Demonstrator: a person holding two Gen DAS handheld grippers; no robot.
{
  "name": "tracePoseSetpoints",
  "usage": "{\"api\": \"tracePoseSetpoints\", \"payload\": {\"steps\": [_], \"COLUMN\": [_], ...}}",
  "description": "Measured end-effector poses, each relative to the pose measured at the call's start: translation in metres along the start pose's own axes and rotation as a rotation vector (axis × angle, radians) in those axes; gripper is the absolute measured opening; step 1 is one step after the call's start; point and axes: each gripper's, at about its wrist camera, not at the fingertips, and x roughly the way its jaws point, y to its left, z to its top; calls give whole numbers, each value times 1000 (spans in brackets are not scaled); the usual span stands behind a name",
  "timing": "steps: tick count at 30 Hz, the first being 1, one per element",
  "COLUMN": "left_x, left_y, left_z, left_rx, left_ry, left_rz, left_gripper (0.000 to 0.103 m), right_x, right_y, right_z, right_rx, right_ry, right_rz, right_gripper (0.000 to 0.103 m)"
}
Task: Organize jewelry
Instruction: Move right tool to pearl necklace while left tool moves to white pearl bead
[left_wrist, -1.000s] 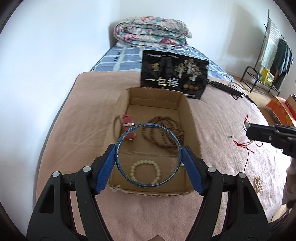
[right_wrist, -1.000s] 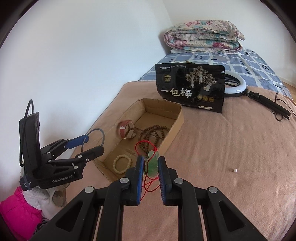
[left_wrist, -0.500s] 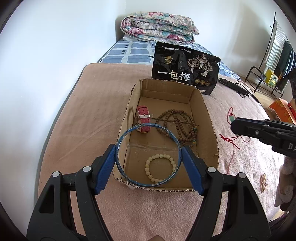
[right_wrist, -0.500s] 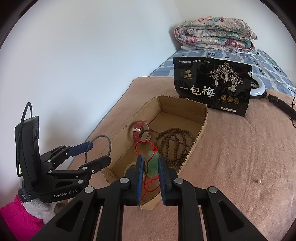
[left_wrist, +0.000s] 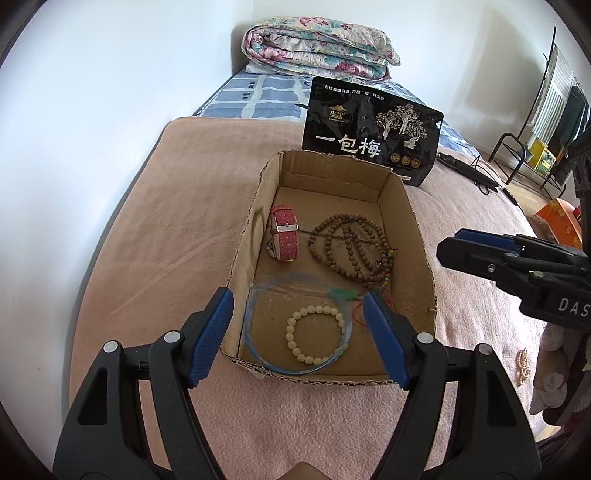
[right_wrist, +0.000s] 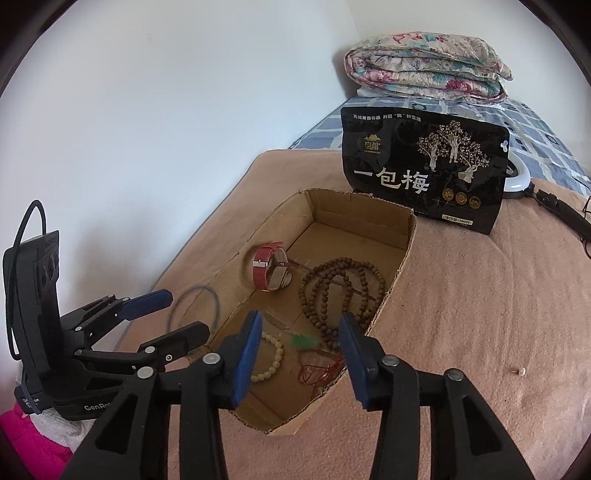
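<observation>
Jewelry box (left_wrist: 413, 221), frame centre, holding watch (left_wrist: 285, 236), beads (left_wrist: 354, 247), pendant (right_wrist: 304, 341). Right gripper (right_wrist: 299, 349) jaws opening, empty above pendant. Left gripper (left_wrist: 299, 332) jaws wide; blurred blue bangle (left_wrist: 255, 332) between them, grip unclear.

In the box (left_wrist: 421, 236) — watch (left_wrist: 285, 236) left of bead necklace (left_wrist: 351, 247), bracelet (left_wrist: 316, 334) in front.

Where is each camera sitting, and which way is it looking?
Left wrist view: rides the left tongs and looks down into the cardboard box from its near end. It shows its own fingers and the right tongs at the right.
Right wrist view: rides the right tongs, whose jaws are opening and grip nothing. It looks down into the box from its right side, with the left tongs at the left.
Both share: the box, red watch, brown beads and black pouch.
</observation>
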Motion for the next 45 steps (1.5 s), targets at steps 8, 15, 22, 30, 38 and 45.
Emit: {"api": "tracePoseSetpoints", "payload": {"steps": [8,15,22,30,38,45], "left_x": [-1,-8,-17,-22,-19,-12], "left_y": [4,0,-16,-44,-89,-138], "left_z": [-1,0,1,6,14,16], "left_rx": [-21,-24,-1,30,81,130], "left_ry": [0,-19,-44,-67,-74,-74], "left_rz": [6,4,-2,-26,-79,-138], "left_gripper": [75,75,75,75,75,75], "right_x": [-10,-18,-34,-64,-104,-135], "right_y": [-10,-14,-15,-39,-79,-106], "right_z": [0,-1,-7,-18,-35,-51], "right_rx": [23,25,7,17,63,96], "right_ry": [-23,-33,-52,-81,-105,-126], "right_rz": [-35,-48,-79,-140,-198,-255], "right_gripper": [59,60,67,72,72,76]}}
